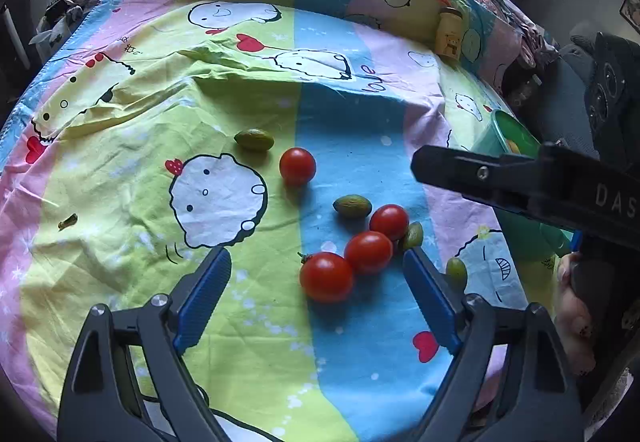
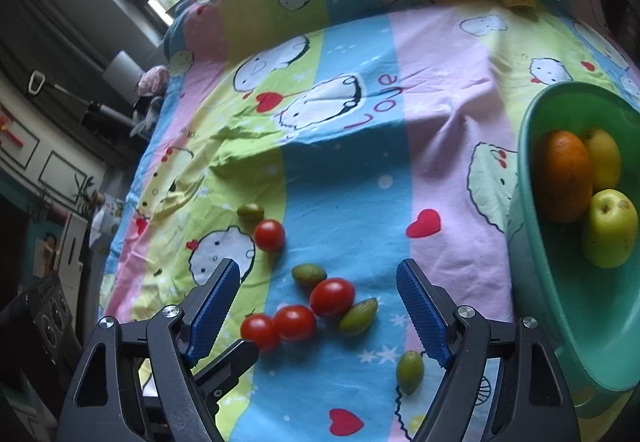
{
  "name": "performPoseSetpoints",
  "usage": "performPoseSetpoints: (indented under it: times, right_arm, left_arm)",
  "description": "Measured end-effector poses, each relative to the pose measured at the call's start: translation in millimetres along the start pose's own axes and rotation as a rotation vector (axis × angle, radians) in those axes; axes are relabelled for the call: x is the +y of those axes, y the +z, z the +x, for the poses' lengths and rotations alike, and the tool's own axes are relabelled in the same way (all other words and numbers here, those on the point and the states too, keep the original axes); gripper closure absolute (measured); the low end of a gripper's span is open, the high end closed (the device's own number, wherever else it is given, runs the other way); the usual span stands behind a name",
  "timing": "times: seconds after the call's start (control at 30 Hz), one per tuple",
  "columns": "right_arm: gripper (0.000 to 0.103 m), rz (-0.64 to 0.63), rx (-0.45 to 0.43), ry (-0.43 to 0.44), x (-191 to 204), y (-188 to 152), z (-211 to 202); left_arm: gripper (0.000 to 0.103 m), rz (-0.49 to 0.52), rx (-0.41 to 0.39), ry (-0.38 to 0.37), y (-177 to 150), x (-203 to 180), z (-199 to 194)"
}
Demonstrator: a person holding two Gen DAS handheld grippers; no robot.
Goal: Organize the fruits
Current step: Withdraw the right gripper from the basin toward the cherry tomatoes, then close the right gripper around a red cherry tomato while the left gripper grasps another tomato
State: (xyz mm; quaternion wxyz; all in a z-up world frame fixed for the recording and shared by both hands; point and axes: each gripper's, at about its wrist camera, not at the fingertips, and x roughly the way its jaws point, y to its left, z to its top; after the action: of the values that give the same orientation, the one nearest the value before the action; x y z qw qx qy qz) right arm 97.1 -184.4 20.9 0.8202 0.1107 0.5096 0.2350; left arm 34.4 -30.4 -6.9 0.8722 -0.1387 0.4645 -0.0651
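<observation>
Several red cherry tomatoes and small green oval fruits lie on a cartoon bedsheet. Three tomatoes (image 1: 368,252) cluster together, and one tomato (image 1: 297,165) sits apart, farther off. My left gripper (image 1: 317,256) hovers open over the cluster, with the nearest tomato (image 1: 326,276) between its blue pads, untouched. A green fruit (image 1: 414,235) lies by its right fingertip. My right gripper (image 2: 318,266) is open above the same tomatoes (image 2: 332,297) and a green fruit (image 2: 359,316), holding nothing. A green bowl (image 2: 528,146) on the right holds an orange (image 2: 564,178), a yellow fruit and a green apple (image 2: 610,228).
A yellow printed jar (image 1: 449,32) stands at the sheet's far right. More green fruits (image 1: 254,139) lie farther out on the sheet. The right gripper's black finger (image 1: 460,170) reaches in from the right. Windows and clutter sit beyond the bed.
</observation>
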Motion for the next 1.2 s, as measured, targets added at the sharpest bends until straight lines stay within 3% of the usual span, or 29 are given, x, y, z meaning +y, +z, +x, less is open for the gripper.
performPoseSetpoints:
  times: [0.07,0.23,0.33,0.57,0.73,0.93,1.13,1.2]
  right_arm:
    - [0.021,-0.010,0.027,0.009,2,-3,6]
    - [0.045,0.036,0.083,0.008,-8,-4,20]
    - [0.054,0.041,0.106,0.001,-11,-5,26]
    - [0.057,0.026,0.123,-0.034,-10,-8,37]
    - [0.061,0.010,0.124,-0.051,-7,-9,41]
    - [0.061,0.013,0.125,-0.064,-7,-8,45]
    - [0.061,0.019,0.129,-0.074,-8,-9,49]
    - [0.066,0.019,0.128,-0.068,-8,-9,50]
  left_arm:
    - [0.019,0.004,0.021,-0.007,-1,-1,4]
    - [0.028,0.000,0.061,-0.006,-5,-4,12]
    - [0.035,0.005,0.081,0.006,-7,-4,16]
    - [0.049,-0.027,0.115,-0.005,-9,-2,24]
    - [0.061,-0.029,0.096,0.016,-8,-1,24]
    - [0.071,-0.019,0.106,-0.009,-8,-3,26]
    - [0.070,-0.013,0.103,-0.002,-9,-4,26]
    - [0.071,-0.014,0.102,-0.001,-8,-5,26]
